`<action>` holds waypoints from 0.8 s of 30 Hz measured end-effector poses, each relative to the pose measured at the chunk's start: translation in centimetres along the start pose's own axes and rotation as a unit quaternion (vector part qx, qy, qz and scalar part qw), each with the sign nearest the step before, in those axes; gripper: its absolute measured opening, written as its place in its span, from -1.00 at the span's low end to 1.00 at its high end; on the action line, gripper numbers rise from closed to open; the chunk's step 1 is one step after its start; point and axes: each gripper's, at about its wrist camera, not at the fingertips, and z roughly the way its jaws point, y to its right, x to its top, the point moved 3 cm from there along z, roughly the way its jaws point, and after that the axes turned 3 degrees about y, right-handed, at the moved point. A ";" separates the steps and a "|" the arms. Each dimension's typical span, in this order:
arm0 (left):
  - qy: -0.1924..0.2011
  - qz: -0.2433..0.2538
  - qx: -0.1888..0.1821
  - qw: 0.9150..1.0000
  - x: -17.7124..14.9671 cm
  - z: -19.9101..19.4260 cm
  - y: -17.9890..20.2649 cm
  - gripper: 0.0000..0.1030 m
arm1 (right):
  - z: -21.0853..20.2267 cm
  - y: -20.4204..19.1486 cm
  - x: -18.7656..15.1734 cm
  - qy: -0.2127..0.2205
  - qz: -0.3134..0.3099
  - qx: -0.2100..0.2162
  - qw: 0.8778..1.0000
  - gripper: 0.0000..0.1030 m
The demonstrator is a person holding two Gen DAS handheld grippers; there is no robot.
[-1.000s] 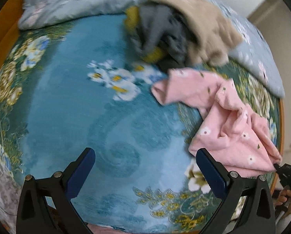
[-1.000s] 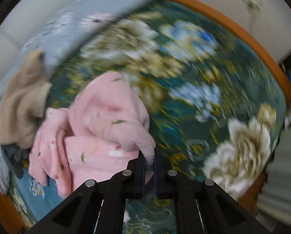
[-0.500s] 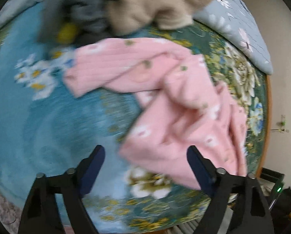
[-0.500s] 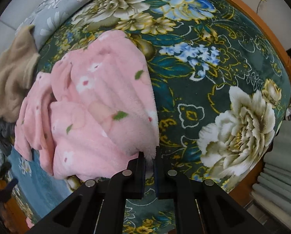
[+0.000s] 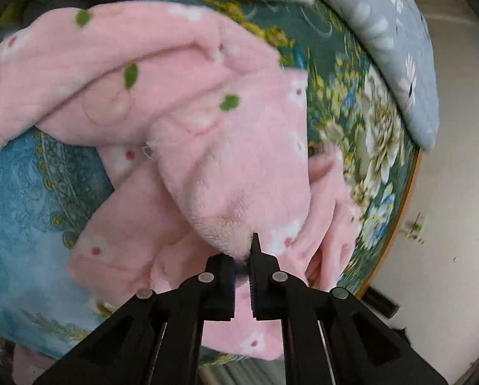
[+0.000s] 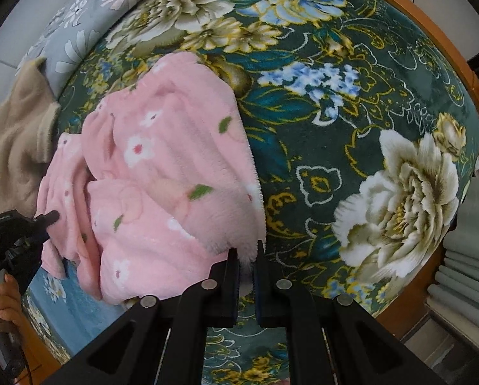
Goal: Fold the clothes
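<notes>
A pink fleece garment (image 5: 181,102) with white flowers and green leaves lies crumpled on the flowered bed cover (image 5: 21,192). My left gripper (image 5: 242,266) is shut on a fold of the pink garment near its middle. My right gripper (image 6: 246,264) is shut on a fluffy corner of the same garment (image 6: 162,173), near the bed's edge. The left gripper also shows in the right wrist view (image 6: 44,218), at the garment's far left side, held by a hand.
A beige garment (image 6: 15,141) lies beyond the pink one, by a grey-blue flowered quilt (image 5: 396,51). The wooden bed edge (image 6: 432,29) curves along the right. Pale green folded fabric (image 6: 470,240) sits off the bed at right.
My left gripper has moved right over the pink garment and closed on a fold of it. My right gripper has kept its hold while the garment spread out on the bed.
</notes>
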 end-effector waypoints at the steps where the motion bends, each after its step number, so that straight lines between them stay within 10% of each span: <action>1: 0.009 -0.003 -0.006 1.000 0.2 -0.5 -0.3 -0.91 | -0.1 -0.2 0.1 0.001 -0.002 0.000 1.000 -0.86; 10: 0.186 -0.076 -0.025 0.979 1.2 -15.0 -14.1 -0.93 | -1.6 -2.6 -0.2 0.012 -0.026 0.010 1.000 -0.86; 19: 0.313 -0.265 0.025 0.912 -5.1 -29.3 -36.3 -0.94 | -2.7 -8.2 -3.8 0.013 -0.092 0.044 0.995 -0.86; 24: 0.327 -0.315 0.051 0.890 -7.0 -32.4 -43.3 -0.94 | -2.2 -12.0 -7.2 -0.010 -0.137 0.078 0.988 -0.85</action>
